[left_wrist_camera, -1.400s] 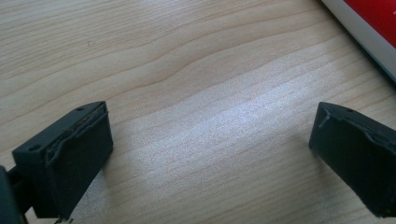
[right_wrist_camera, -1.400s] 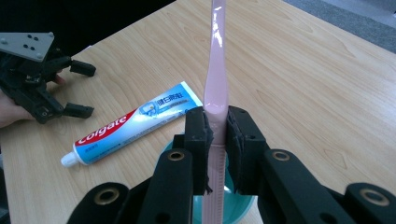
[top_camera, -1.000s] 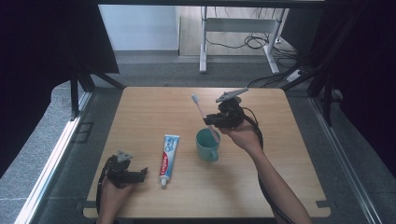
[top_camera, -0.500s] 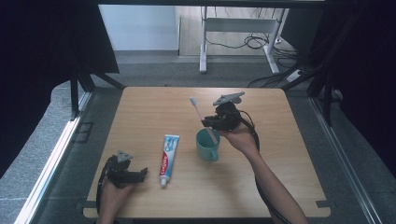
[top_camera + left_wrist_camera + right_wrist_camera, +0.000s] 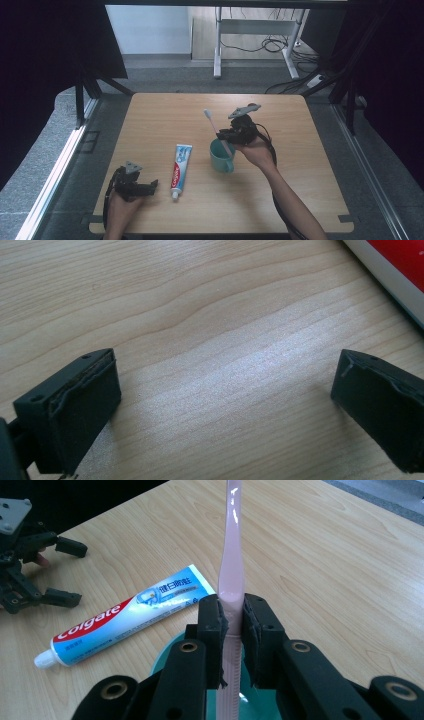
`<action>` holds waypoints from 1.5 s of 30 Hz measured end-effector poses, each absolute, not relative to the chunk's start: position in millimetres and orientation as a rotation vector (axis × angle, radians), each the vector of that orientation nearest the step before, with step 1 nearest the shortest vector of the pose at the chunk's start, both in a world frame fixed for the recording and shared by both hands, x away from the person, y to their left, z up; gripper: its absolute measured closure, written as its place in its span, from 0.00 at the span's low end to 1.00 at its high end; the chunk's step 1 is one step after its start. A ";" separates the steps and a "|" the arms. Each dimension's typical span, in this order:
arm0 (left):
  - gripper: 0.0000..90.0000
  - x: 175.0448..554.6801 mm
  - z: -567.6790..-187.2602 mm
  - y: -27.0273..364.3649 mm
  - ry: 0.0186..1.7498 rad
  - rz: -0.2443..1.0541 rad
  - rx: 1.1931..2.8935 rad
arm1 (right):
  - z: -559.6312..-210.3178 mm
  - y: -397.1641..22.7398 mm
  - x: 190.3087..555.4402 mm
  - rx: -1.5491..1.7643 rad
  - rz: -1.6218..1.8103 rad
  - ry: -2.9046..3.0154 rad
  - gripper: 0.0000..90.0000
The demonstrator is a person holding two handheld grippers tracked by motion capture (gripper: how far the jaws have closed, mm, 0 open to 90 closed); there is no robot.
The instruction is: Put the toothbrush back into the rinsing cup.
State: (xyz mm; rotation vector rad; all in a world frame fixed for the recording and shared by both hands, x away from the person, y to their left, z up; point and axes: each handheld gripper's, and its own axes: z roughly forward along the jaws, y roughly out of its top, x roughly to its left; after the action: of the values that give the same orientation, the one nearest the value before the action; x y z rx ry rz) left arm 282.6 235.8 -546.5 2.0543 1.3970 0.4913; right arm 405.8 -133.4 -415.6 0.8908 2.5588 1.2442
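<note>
Pink plastic marks the toothbrush (image 5: 216, 131), whose long axis runs steeply upward and leans away from the teal mug (image 5: 221, 156): its bristled head points up and toward the far left of the mug, while its lower handle end dips down at the mug's mouth. From the right gripper view the handle (image 5: 231, 575) rises straight out between the jaws, with the mug's rim (image 5: 161, 661) just beneath them.

The right hand-held gripper (image 5: 234, 134) is clamped tight on the toothbrush handle – both pads press against it – and hangs right above the mug, on its far right side. The left hand-held gripper (image 5: 148, 187) sits well to the near left of the mug, low over the tabletop (image 5: 310, 165); its jaws stand wide apart with bare wood between them and nothing held.

A toothpaste tube (image 5: 180, 164) lies flat just left of the mug, its long axis running near to far, cap end toward the person. It lies between the mug and the left hand-held gripper, close beside that gripper's jaw tips.

Right of the mug and beyond it the tabletop is bare wood out to the edges – open room on those sides. The mug itself stands near the middle, well in from every edge.
</note>
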 end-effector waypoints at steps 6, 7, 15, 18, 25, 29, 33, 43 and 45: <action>0.00 282.6 -546.5 235.9 1.397 0.492 2.055 | -423.1 -134.5 405.4 0.896 1.248 2.561 0.87; 0.00 282.6 -546.5 235.9 1.397 0.492 2.055 | -423.1 -134.5 405.4 0.896 1.248 2.561 0.87; 0.00 282.6 -546.5 235.9 1.397 0.492 2.055 | -435.4 -135.6 404.7 0.905 1.255 2.575 0.87; 0.00 282.6 -546.5 235.9 1.397 0.492 2.055 | -437.8 -135.5 404.3 0.911 1.252 2.579 0.87; 0.00 282.6 -546.5 235.9 1.397 0.491 2.055 | -447.2 -135.5 403.9 0.919 1.246 2.591 0.87; 0.00 282.5 -546.5 235.8 1.397 0.491 2.054 | -453.6 -134.6 403.1 0.932 1.241 2.599 0.87; 0.00 282.6 -546.5 235.8 1.397 0.491 2.054 | -456.8 -134.5 402.9 0.930 1.239 2.604 0.87; 0.00 282.5 -546.4 235.9 1.396 0.491 2.055 | -465.4 -136.9 402.0 0.948 1.231 2.618 0.87; 0.00 282.5 -546.4 235.9 1.396 0.491 2.056 | -467.1 -137.8 402.0 0.951 1.223 2.625 0.86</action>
State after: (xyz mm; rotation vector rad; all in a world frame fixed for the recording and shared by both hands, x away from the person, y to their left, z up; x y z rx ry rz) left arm 282.5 235.9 -546.4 2.0558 1.3964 0.4914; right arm 402.0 -137.8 -467.1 0.9514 2.6254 1.2233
